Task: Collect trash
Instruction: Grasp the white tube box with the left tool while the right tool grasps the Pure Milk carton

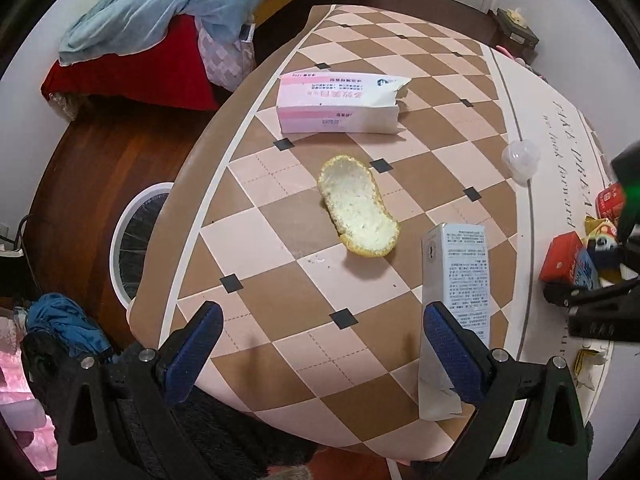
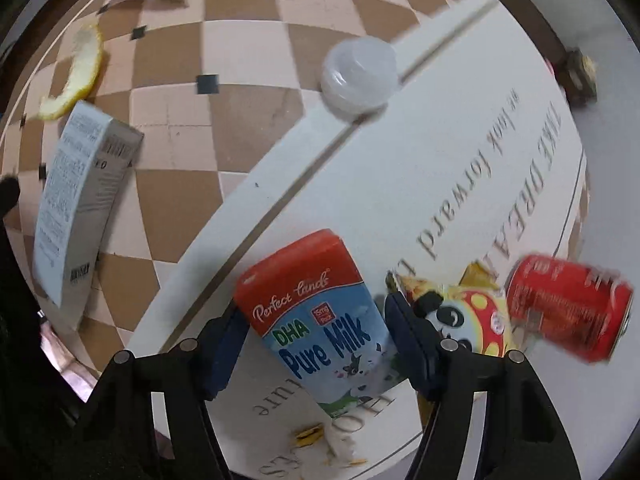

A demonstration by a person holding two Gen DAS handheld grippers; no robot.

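Clearly the job is barely begun; nearly all the trash lies on the table (image 1: 256, 128), and no bin can be identified for certain; the right gripper (image 2: 316, 340) has its jaws at either side of the milk carton (image 2: 320, 320), seemingly pressing on its sides, so that piece looks to be the first pick; the left gripper (image 1: 320, 344) hangs wide open and empty over the checked cloth, one finger (image 1: 452, 344) just beside the grey box (image 1: 456, 280); left to gather are the peel (image 1: 356, 208), the pink box (image 1: 340, 104), the plastic cup (image 2: 358, 74), the can (image 2: 568, 304) and the panda wrapper (image 2: 468, 312)
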